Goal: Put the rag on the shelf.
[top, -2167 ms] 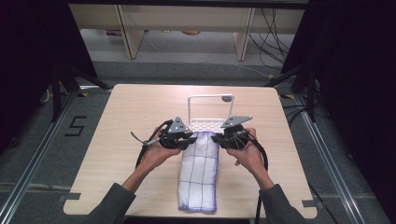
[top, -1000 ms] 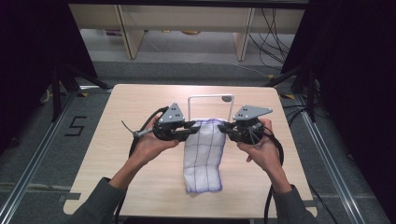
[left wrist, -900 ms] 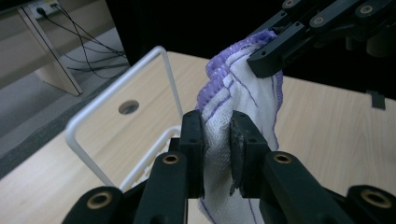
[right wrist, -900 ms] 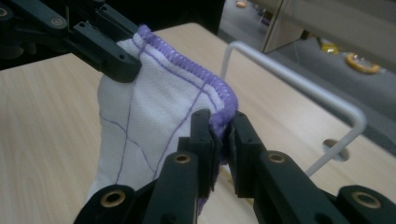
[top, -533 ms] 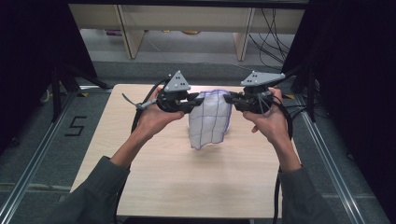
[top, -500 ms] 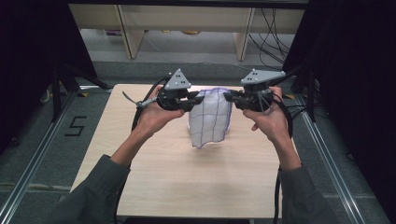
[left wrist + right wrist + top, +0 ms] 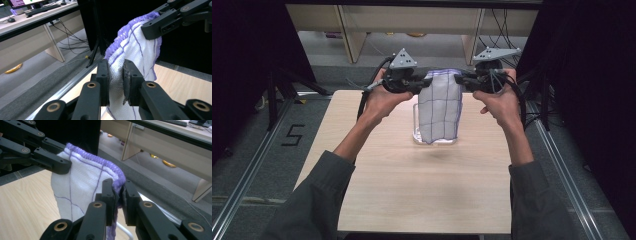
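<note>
High view: each gripper, left (image 7: 424,86) and right (image 7: 458,80), pinches a top corner of the cloth (image 7: 440,112), hanging it above the rack (image 7: 417,131) for draping.

Both arms reach forward from the bottom of the high view, sleeves dark, forearms bare, hands raised above the table's far half. The left hand (image 7: 379,97) grips the left gripper (image 7: 424,86), pointing inward to the right. The right hand (image 7: 498,102) carries the right gripper (image 7: 460,80), pointing inward to the left. Tips face each other, a short gap between. Both pairs of jaws are clamped tight on the cloth (image 7: 441,107) hanging between them.
</note>
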